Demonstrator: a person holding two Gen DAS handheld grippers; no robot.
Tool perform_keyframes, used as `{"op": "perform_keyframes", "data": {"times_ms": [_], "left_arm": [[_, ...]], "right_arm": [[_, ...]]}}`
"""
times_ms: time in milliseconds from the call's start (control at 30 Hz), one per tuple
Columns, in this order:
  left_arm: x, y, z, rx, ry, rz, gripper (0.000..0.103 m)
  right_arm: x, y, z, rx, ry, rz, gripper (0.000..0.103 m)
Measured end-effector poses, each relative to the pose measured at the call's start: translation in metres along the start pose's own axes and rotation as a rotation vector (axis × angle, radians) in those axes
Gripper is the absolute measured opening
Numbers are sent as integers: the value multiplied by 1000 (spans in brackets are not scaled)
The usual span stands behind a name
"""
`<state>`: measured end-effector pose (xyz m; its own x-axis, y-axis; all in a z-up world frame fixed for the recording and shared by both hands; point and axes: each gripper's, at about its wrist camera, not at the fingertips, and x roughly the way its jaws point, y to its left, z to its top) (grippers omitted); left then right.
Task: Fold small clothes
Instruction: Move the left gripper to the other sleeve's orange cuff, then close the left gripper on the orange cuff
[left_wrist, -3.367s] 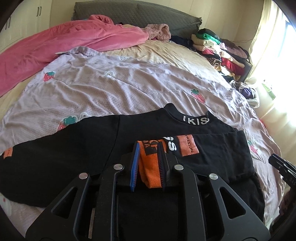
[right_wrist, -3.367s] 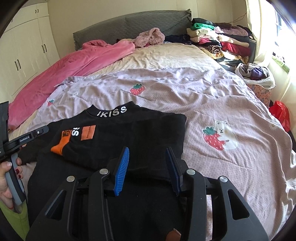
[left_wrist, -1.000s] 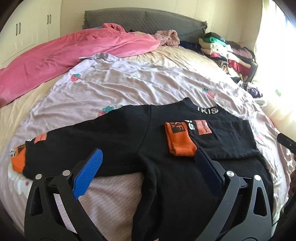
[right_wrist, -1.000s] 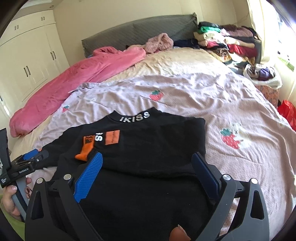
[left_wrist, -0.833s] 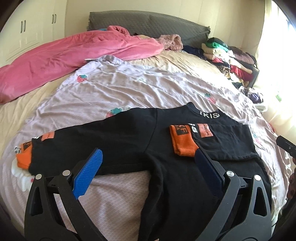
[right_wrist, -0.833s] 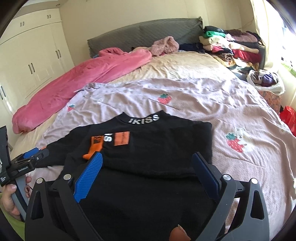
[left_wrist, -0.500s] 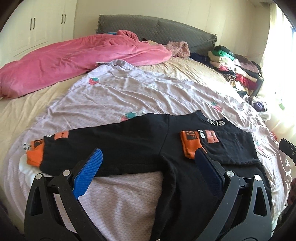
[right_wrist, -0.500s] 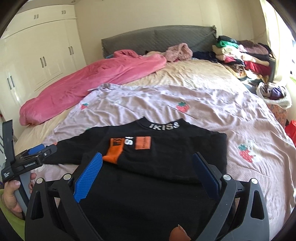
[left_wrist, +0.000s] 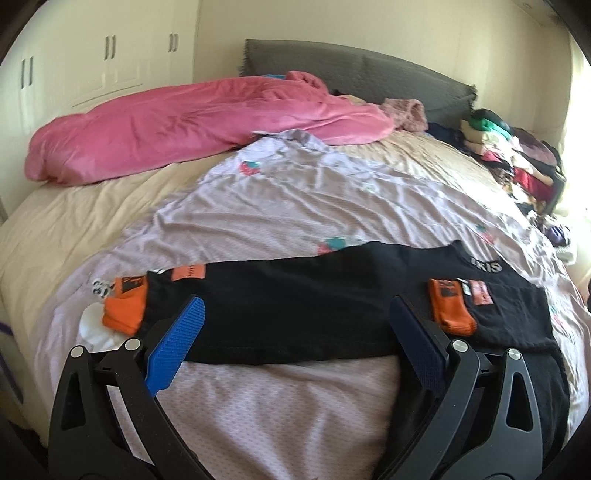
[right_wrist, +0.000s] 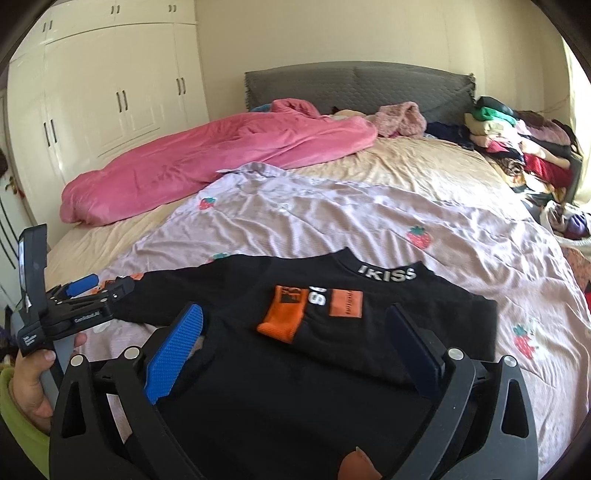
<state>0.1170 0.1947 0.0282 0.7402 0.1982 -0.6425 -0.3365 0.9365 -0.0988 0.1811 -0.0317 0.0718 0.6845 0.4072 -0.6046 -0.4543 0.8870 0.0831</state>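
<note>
Both tongs, left (left_wrist: 295, 338) and right (right_wrist: 295, 341), hang spread wide, pinching nothing, above the black top (right_wrist: 280, 387) on the bed (right_wrist: 424, 173).

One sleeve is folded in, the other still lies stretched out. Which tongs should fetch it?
Left. The left tongs hang open over the outstretched sleeve, near its orange cuff. The right tongs, also open, sit over the shirt's folded side, farther away.

The black long-sleeved top's (right_wrist: 295, 387) hem is hidden behind the right gripper (right_wrist: 295, 347), and the collar lettering (left_wrist: 487, 265) reads only partly in the left view.
</note>
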Motion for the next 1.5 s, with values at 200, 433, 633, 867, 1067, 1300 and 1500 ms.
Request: {"op": "perform_keyframes", "data": {"times_ms": [200, 433, 633, 867, 1067, 1300, 1500], "left_arm": [[10, 29, 0, -82, 15, 21, 93], [17, 57, 0, -158, 18, 67, 93], [18, 76, -1, -189, 8, 116, 93], [28, 95, -4, -242, 38, 135, 93], [31, 105, -6, -258, 50, 158, 93], [42, 128, -13, -335, 87, 183, 93], [48, 151, -18, -424, 93, 188, 93]], "right_arm": [[23, 19, 6, -27, 23, 29, 98], [51, 40, 10, -50, 47, 64, 98], [72, 60, 12, -79, 58, 92, 98], [97, 77, 12, -100, 82, 109, 98], [114, 93, 13, -137, 95, 109, 98], [128, 106, 12, -174, 107, 117, 98], [141, 111, 9, -183, 134, 118, 98]]}}
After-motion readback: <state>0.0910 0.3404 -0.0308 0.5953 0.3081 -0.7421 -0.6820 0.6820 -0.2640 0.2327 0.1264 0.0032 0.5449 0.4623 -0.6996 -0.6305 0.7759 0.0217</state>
